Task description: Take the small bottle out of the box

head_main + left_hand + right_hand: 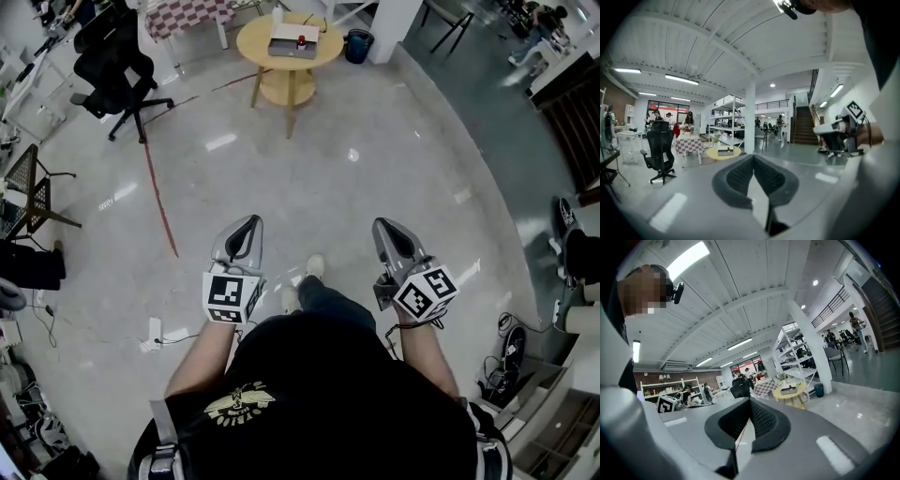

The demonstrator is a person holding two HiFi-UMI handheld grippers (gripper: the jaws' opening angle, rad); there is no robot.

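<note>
The small bottle (301,41), just a red speck from here, is sitting far across the glossy pale floor (375,169) on the round yellow wooden table (247,41), inside the flat grey box (286,50). The left gripper (251,221) and right gripper (382,224) are pointing that way, both with jaws pressed together, gripping nothing.

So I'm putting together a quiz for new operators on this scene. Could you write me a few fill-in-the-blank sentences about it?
1. The box sits on a table whose top is ____ in shape.
2. The left claw and the right claw are both ____, with nothing between them.
3. The office chair to the left of the table is ____ in colour.
4. The blue bin stands on the ____ beside the table.

Missing words: round; shut; black; floor.
</note>
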